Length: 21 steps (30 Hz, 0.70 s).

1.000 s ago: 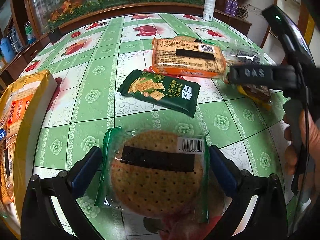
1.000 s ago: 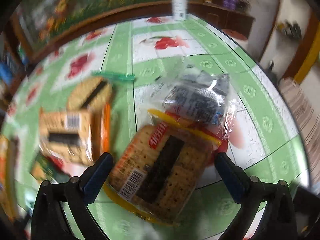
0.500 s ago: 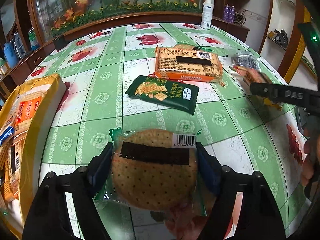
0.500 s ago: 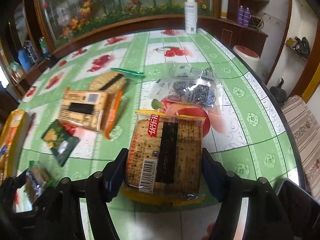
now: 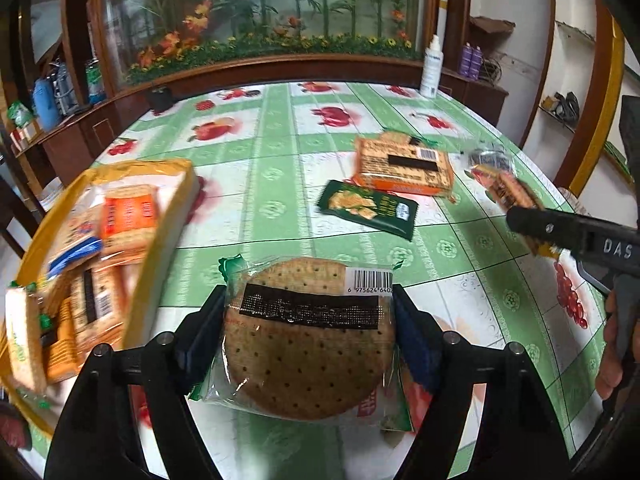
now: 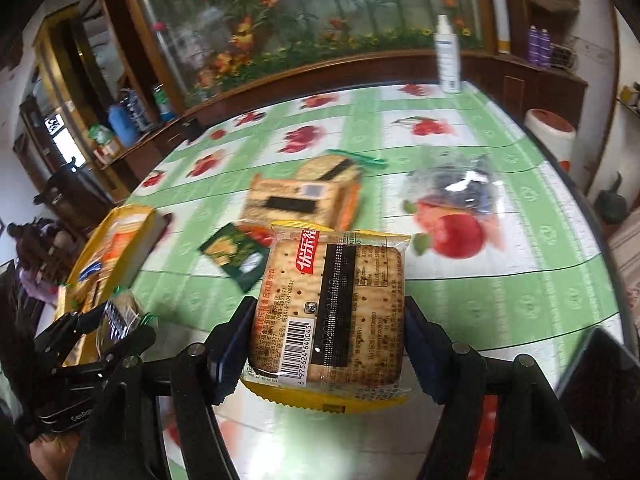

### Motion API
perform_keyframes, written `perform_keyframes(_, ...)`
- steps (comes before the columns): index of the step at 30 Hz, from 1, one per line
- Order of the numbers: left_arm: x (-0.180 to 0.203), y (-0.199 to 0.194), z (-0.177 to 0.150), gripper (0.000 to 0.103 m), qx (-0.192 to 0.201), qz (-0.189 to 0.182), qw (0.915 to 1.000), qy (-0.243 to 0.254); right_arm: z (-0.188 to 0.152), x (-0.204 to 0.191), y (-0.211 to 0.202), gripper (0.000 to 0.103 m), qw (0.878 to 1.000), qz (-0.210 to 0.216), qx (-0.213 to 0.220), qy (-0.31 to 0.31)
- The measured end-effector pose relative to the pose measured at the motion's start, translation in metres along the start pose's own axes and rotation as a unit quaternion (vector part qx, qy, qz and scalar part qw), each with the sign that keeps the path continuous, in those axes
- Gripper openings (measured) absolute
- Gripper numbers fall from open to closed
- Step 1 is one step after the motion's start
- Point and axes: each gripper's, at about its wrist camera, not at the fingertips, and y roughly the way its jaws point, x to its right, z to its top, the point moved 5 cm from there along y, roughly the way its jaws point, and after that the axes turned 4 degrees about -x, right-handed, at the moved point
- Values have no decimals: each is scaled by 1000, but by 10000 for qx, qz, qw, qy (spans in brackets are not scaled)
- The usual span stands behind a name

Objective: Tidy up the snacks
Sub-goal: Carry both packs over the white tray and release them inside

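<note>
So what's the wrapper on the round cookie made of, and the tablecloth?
The round cookie wrapper looks like thin, clear, shiny plastic film: the dotted biscuit shows through and it crinkles. The tablecloth seems glossy vinyl or oilcloth, printed and reflecting light, though I can't be sure.

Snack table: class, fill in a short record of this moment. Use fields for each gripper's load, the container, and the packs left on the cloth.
left gripper: shut on round cracker pack
right gripper: shut on square cracker pack
yellow box: on table's left, holding several packs
left on tablecloth: green pack, orange pack, clear bag
</note>
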Motion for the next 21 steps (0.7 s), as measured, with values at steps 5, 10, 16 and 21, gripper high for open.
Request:
perform_keyframes(5,-30,-19,-4,78,111,193,9994,-251,-1,-38,5,71,9990,327,-24,-289)
perform_keyframes(10,-61,-37,-8,78,252,476,9974,-476,1,-76,10,71,9966,639,-58,-518)
perform_keyframes(16,-101,-48,-14,78,312,790,9930,-816,2,-131,21,71,9902,1071,-158,-886)
perform_keyframes(21,-121,-55,-16,78,367,894,9905,-982,6,-178,28,71,9831,1336,-207,-1236)
